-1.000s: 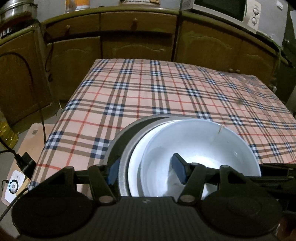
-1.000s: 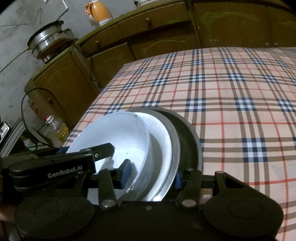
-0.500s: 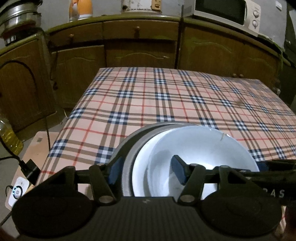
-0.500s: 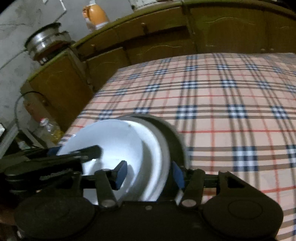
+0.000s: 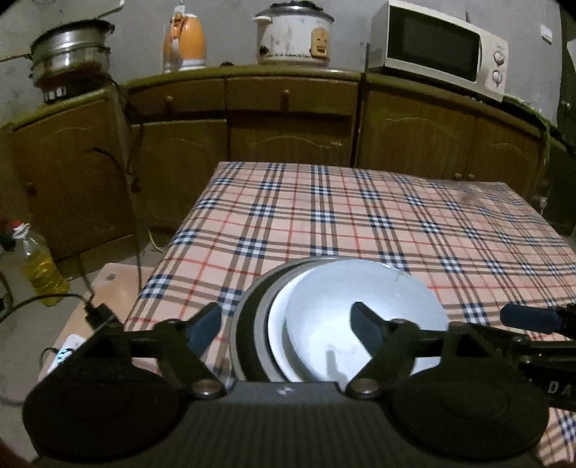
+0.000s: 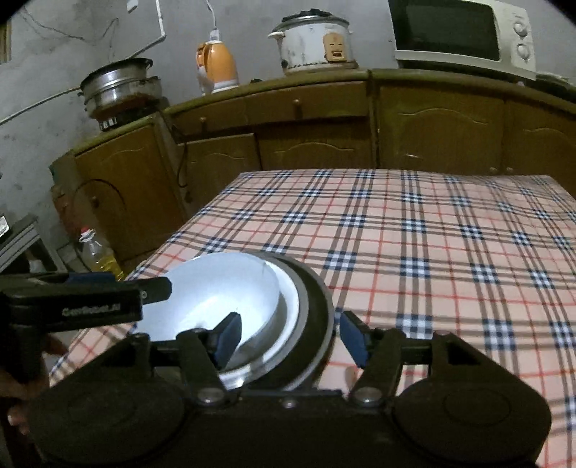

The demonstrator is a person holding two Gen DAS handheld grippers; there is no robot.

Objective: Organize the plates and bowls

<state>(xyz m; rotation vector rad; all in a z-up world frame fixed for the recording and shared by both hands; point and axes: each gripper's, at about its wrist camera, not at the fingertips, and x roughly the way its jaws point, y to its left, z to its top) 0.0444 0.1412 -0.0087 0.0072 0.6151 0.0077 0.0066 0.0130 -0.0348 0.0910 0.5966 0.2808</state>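
Stacked dishes at the near edge of the desk, seen along both pairs of fingers. A white bowl sits in a white plate, which sits in a dark grey plate.

The left gripper straddles the stack's left rim: one finger lies outside the grey plate over the cloth, the other over the bowl's hollow. Its fingers have just been opening and stand wide, the pads clear of every rim, gripping nothing.

The right gripper straddles the stack's right rim: its left finger lies inside the bowl, its right finger just beyond the dark grey plate over the cloth. These fingers have also just been opening; the rims lie between them, but neither pad presses on them.

Beyond the fingertips the checked cloth runs bare to the far edge, with open room ahead and to the right. The desk's left edge drops off just left of the left finger.

The near rim of the stack is hidden behind each gripper body. The white plate shows only as a thin crescent. A hand on the left handle is cut off at the frame's edge.

The room is dim. Wooden cabinets line the far wall, bearing a steel pot, an orange kettle, a rice cooker and a microwave. An oil bottle stands on the floor at left.
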